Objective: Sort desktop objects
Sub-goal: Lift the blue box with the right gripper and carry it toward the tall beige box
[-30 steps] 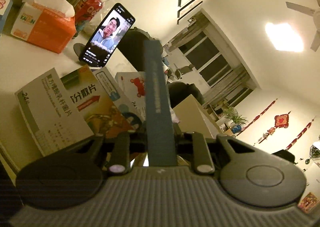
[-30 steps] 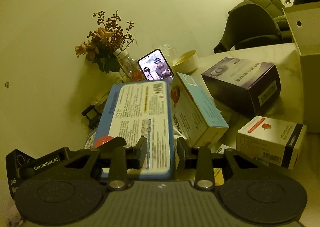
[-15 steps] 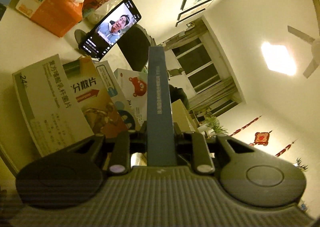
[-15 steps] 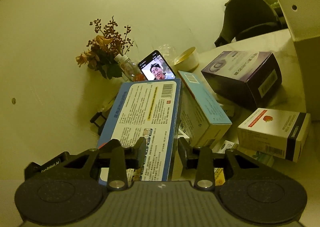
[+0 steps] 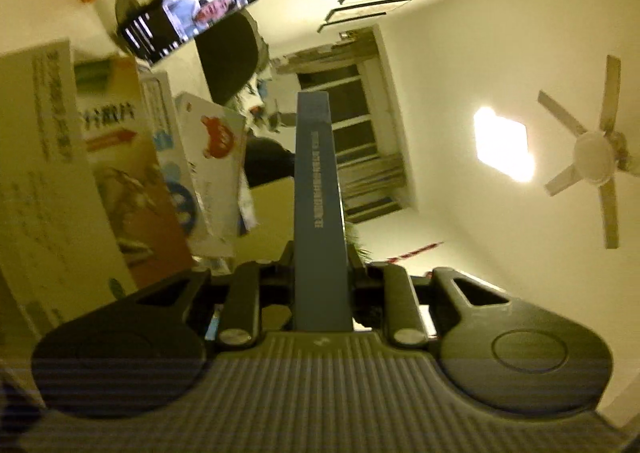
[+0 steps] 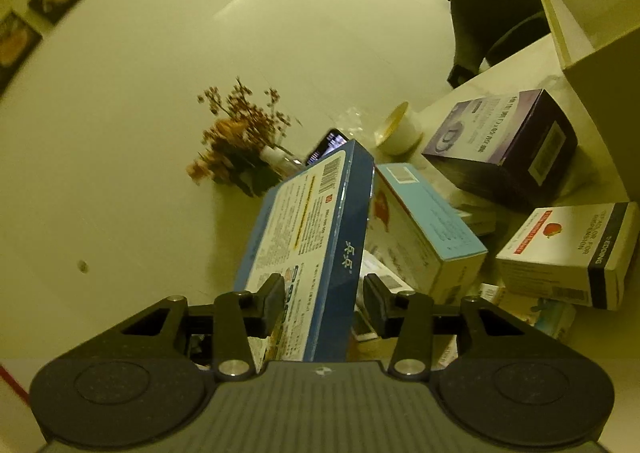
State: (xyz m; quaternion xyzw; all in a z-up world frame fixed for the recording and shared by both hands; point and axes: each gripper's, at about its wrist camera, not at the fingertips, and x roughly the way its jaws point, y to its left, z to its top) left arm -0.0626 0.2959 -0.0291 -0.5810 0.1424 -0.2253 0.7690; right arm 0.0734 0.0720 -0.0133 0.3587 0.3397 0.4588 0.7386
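My left gripper (image 5: pixel 320 273) is shut on a flat blue box (image 5: pixel 318 193), seen edge-on and pointing up toward the ceiling. In the right wrist view the same blue box (image 6: pixel 316 237) stands tilted between the fingers of my right gripper (image 6: pixel 324 293); the left pad (image 6: pixel 274 299) touches its printed face, the right pad (image 6: pixel 374 303) stands a little off its blue side. Several medicine boxes lean in a row beside it: a white one (image 5: pixel 36 173), an orange one (image 5: pixel 132 181) and a bear-print one (image 5: pixel 212 173).
A phone (image 5: pixel 192 9) plays video on a stand. A light blue box (image 6: pixel 428 237), a purple box (image 6: pixel 504 145), a white box with a dark band (image 6: pixel 568 253), a white cup (image 6: pixel 400 129), dried flowers (image 6: pixel 240 141) and an open carton (image 6: pixel 592 21) crowd the table.
The blue box has tipped up and turned, so the right view now shows its blue side edge. Both cameras swung upward; the left view shows more ceiling and the fan.
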